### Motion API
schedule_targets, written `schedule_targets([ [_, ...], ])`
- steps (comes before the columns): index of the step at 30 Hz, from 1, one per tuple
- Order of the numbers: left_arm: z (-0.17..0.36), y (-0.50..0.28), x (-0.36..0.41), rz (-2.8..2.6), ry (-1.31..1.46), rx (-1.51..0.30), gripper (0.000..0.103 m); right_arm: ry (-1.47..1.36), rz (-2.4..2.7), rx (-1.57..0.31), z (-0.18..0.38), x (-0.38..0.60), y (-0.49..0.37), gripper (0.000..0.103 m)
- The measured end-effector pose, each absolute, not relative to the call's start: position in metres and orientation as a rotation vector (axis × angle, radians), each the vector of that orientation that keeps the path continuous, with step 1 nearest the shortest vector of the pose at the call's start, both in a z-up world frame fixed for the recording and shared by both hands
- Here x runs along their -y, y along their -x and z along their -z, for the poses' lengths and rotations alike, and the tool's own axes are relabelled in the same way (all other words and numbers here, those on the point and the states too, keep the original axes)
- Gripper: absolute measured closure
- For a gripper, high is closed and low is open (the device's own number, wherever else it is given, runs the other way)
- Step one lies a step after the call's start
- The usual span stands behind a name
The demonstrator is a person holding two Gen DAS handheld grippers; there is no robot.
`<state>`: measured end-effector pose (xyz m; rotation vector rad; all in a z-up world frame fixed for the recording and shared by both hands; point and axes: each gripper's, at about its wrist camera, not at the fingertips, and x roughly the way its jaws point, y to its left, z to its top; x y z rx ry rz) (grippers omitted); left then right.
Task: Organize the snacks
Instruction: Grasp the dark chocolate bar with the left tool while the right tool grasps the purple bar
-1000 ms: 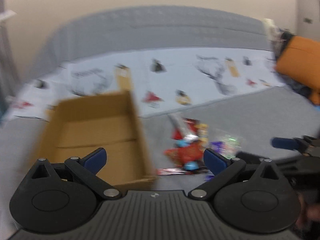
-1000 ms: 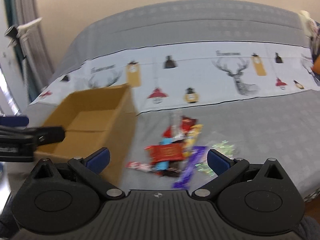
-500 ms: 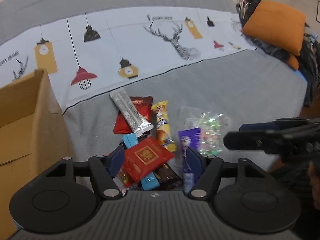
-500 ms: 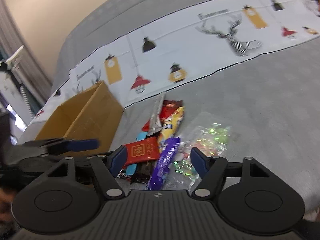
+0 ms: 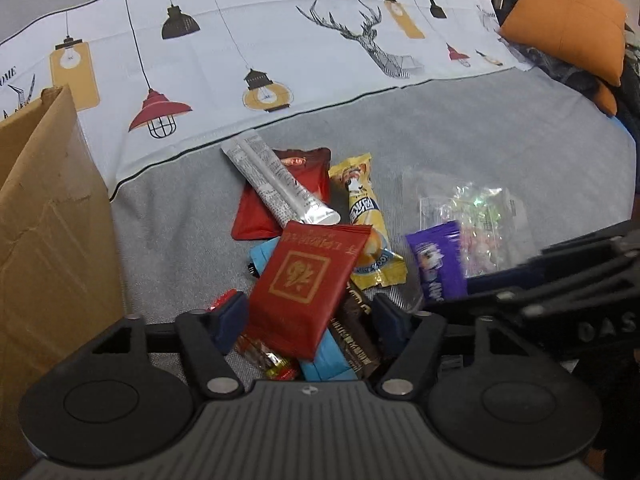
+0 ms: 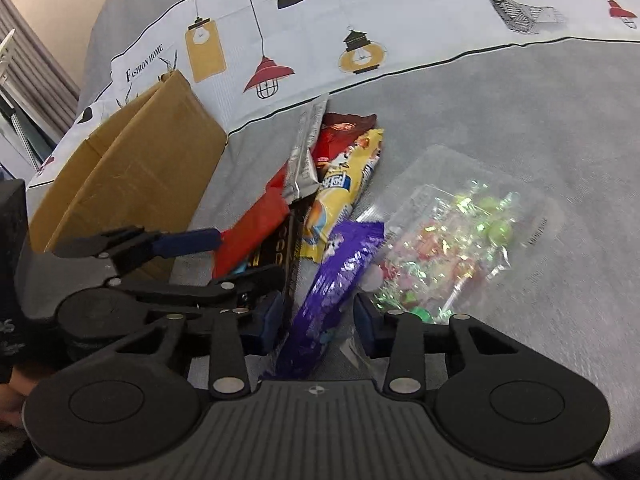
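Note:
A pile of snack packets lies on the grey bed cover. My left gripper (image 5: 310,320) hovers low over it, its jaws closing around a red packet with a gold emblem (image 5: 308,280) and a brown bar (image 5: 356,332); the pads flank them with small gaps. My right gripper (image 6: 318,318) is closing on a purple bar (image 6: 336,276), which lies between the pads untouched. A clear bag of candies (image 6: 452,240), a yellow bar (image 6: 344,184) and a silver stick pack (image 5: 280,184) lie around. The cardboard box (image 5: 48,220) stands at the left.
The bed cover's white band with printed lamps and a deer (image 5: 360,36) runs behind the pile. An orange cushion (image 5: 568,20) lies far right. The right gripper's fingers (image 5: 560,272) cross the left wrist view beside the purple bar (image 5: 436,268). A curtain (image 6: 24,60) hangs at the far left.
Both grippers have dropped toward the snack pile and tilted downward. Both sets of jaws have narrowed, the right more. The box has slid to the left edge of the views.

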<state>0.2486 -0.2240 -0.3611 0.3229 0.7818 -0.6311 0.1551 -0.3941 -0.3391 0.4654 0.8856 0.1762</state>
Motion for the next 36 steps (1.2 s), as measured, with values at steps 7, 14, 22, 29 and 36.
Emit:
schedule_targets([
  [7,0.346,-0.254,0.221,0.573,-0.240,-0.847,0.083,-0.458,-0.191,-0.811,0.328,0.394,-0.152,0.089],
  [14,0.352,-0.269,0.224,0.494,-0.196,-0.863,0.073,-0.477,-0.128,-0.805,0.329,0.411,-0.146,0.089],
  [22,0.351,-0.271,0.226,0.375,-0.186,-0.846,0.083,-0.538,-0.155,-0.882,0.349,0.399,-0.157,0.075],
  [29,0.356,-0.288,0.227,0.377,-0.137,-0.852,0.046,-0.491,-0.185,-0.886,0.349,0.390,-0.159,0.062],
  [36,0.347,-0.272,0.229,0.436,-0.124,-0.902,0.098,-0.415,-0.165,-0.855,0.340,0.394,-0.150,0.089],
])
